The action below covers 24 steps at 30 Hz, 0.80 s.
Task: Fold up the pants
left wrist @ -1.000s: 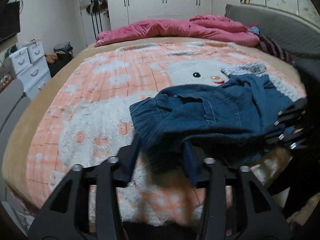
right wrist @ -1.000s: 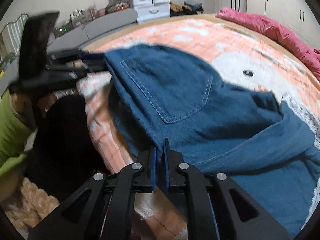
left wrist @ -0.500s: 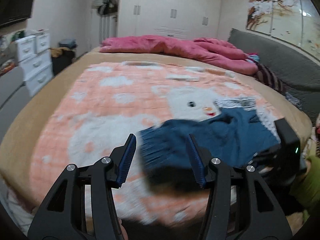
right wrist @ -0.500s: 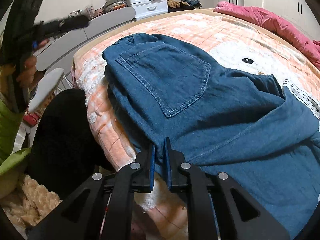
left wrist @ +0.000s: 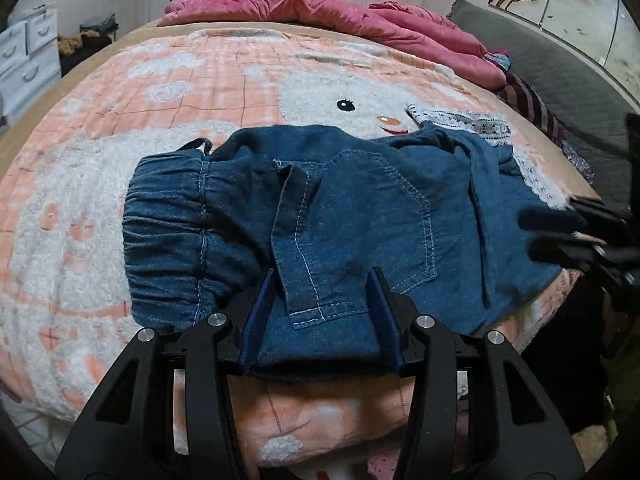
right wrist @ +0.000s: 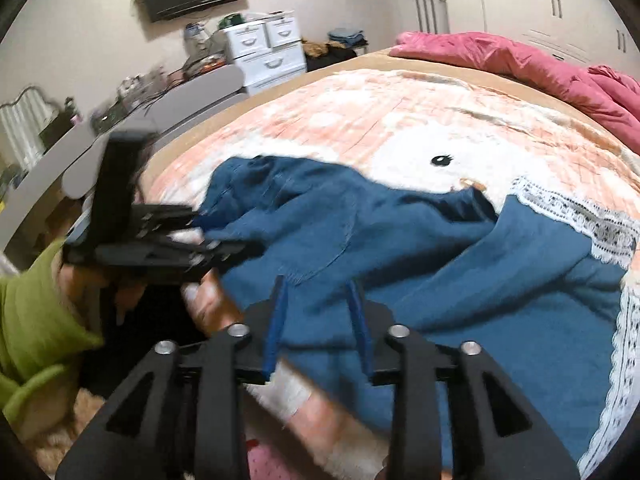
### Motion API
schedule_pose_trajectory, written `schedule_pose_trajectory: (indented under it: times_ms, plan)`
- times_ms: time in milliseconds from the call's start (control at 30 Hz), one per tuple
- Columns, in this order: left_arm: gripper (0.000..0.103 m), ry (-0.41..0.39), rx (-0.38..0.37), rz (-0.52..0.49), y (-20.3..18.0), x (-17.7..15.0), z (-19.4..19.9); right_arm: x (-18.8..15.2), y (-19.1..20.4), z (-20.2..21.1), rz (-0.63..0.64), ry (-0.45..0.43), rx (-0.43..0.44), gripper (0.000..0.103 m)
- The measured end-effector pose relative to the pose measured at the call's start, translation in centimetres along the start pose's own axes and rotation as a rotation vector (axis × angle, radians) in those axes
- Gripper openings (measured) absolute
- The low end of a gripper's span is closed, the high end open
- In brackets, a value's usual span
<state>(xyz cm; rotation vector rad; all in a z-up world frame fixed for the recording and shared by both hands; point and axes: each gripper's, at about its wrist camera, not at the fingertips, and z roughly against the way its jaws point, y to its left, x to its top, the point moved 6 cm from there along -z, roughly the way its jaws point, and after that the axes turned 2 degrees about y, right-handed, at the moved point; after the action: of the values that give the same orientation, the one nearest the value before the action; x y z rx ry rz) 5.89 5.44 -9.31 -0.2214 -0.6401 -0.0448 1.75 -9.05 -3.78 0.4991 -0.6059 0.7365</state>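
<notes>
Pants (left wrist: 344,216) of soft blue denim, waistband gathered and lace-trimmed, lie bunched on a fleecy peach bed blanket (left wrist: 120,128). Left hand-held gripper (left wrist: 320,300) is closing around a stitched fold; right hand-held gripper (right wrist: 318,312) is opening, cloth loose between its blue pads.

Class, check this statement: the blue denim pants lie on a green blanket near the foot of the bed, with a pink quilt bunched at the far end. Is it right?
Not quite. The blanket under the pants is peach and white, not green, as the left wrist view shows. The pink quilt is indeed bunched at the far end.
</notes>
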Motion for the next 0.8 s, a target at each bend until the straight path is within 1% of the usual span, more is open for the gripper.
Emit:
schedule_pose_trajectory:
  times_ms: [133,167,233,267,400,467,500,533,567,600,667,700,733,800]
  plan:
    - [0.039,-0.002,0.012,-0.012,-0.1,-0.3,0.1,0.7,-1.2,-3.5,-0.02,0.077,-0.051,0.032]
    - [0.039,-0.003,0.012,-0.013,-0.1,-0.2,0.0,0.5,-1.4,-4.2,-0.03,0.095,-0.058,0.032]
    - [0.039,-0.006,0.012,-0.012,-0.1,-0.3,0.1,-0.9,-2.3,-6.1,-0.085,0.171,-0.073,0.032]
    - [0.039,-0.009,0.015,-0.016,-0.2,-0.3,0.1,-1.4,-2.5,-6.6,-0.1,0.181,-0.072,0.032]
    - [0.039,-0.025,0.027,-0.022,-0.3,-0.1,0.1,-1.9,-3.0,-6.2,-0.149,0.14,-0.037,0.034]
    - [0.04,-0.06,-0.006,-0.008,-0.4,0.4,1.2,-1.9,-3.1,-5.3,-0.163,0.123,-0.01,0.041]
    - [0.041,-0.096,-0.025,-0.001,-0.6,0.8,2.4,-1.8,-3.3,-4.1,-0.183,0.102,0.006,0.044]
    - [0.047,-0.115,-0.034,0.002,-0.7,1.1,3.1,-1.6,-3.5,-3.2,-0.2,0.08,0.011,0.047]
    - [0.048,-0.135,-0.045,0.005,-1.0,1.5,4.0,-1.3,-3.9,-2.2,-0.218,0.053,0.01,0.047]
    - [0.05,-0.149,-0.057,0.004,-1.3,1.8,4.7,-0.9,-4.8,-0.7,-0.239,0.017,-0.008,0.048]
    - [0.05,-0.179,-0.064,-0.021,-2.4,2.8,6.0,-0.2,-6.5,1.3,-0.266,-0.031,-0.043,0.06]
    - [0.051,-0.191,-0.072,-0.034,-3.0,3.2,6.3,0.3,-7.9,2.4,-0.277,-0.052,-0.09,0.06]
    - [0.055,-0.198,-0.092,-0.047,-3.8,3.8,6.5,0.7,-9.0,3.0,-0.278,-0.059,-0.128,0.063]
    - [0.056,-0.202,-0.148,-0.058,-5.5,4.8,6.1,1.4,-11.4,3.3,-0.281,-0.05,-0.193,0.065]
